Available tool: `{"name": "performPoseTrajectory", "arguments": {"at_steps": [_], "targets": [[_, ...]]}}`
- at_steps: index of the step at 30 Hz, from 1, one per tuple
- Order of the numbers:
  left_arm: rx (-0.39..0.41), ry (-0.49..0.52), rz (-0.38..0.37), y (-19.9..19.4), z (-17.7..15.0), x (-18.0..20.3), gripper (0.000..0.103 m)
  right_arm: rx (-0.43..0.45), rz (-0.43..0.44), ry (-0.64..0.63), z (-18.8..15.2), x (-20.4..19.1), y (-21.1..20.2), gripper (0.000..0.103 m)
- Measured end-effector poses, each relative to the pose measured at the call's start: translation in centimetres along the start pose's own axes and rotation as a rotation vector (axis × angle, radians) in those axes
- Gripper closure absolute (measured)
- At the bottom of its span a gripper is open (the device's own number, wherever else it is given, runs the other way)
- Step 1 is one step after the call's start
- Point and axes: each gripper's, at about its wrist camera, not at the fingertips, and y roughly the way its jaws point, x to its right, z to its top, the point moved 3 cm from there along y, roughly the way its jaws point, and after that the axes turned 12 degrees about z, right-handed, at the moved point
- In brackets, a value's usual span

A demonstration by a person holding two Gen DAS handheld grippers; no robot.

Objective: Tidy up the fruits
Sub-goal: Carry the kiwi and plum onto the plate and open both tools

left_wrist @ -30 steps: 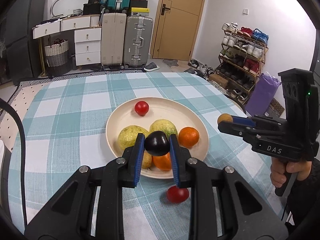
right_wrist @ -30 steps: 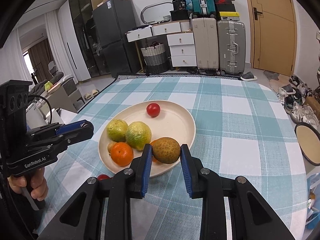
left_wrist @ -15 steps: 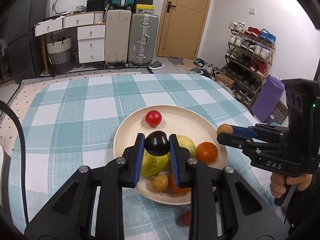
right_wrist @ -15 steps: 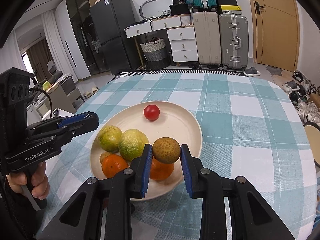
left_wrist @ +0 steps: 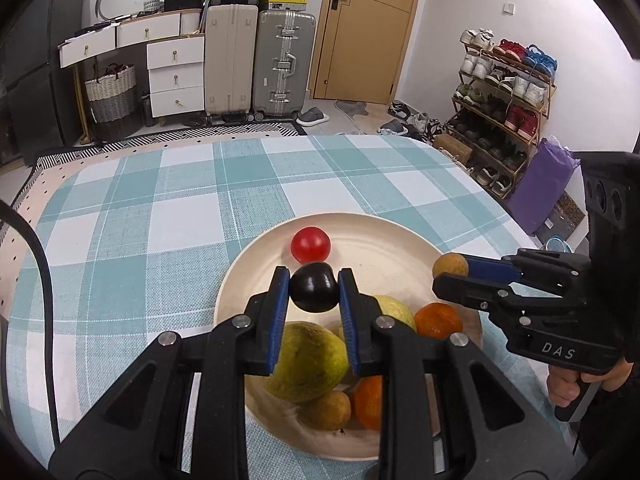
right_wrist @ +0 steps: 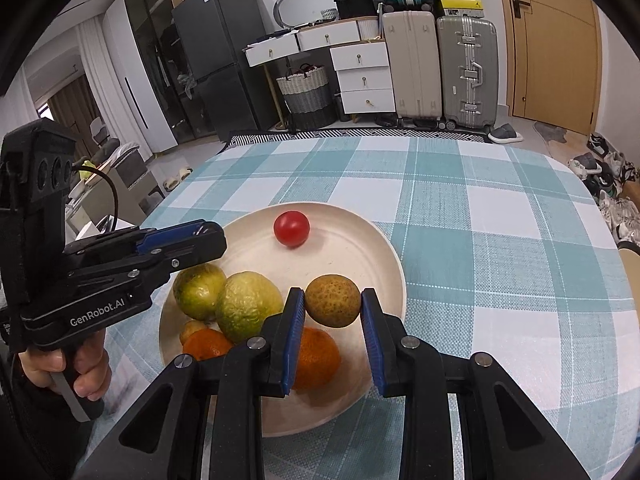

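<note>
A cream plate on the checked tablecloth holds a red tomato, two yellow-green citrus fruits, two oranges and a small brown fruit. My left gripper is shut on a dark plum, held above the plate just in front of the tomato. My right gripper is shut on a brown speckled fruit, held above the plate's right side.
The checked tablecloth covers the table, whose far edge drops to the floor. Suitcases, a drawer unit and a shoe rack stand beyond. A round object lies at the table's right edge.
Both grippers have moved forward over the plate with their fruits still held. The red tomato on the cloth near the plate's front edge has dropped out of view.
</note>
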Motion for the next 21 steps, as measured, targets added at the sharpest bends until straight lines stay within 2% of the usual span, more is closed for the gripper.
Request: {"name": "performPoseTrajectory", "arguments": {"at_steps": [16,21], "targets": [[-0.058,0.010,0.017,2.6,-0.4,0.3,0.081,-0.036,-0.009,0.006,-0.1,0.5,1.4,0.074],[-0.050,0.006,0.009,2.5,-0.4,0.2,0.081,-0.043,-0.012,0.007,0.0,0.6,1.5,0.073]]}}
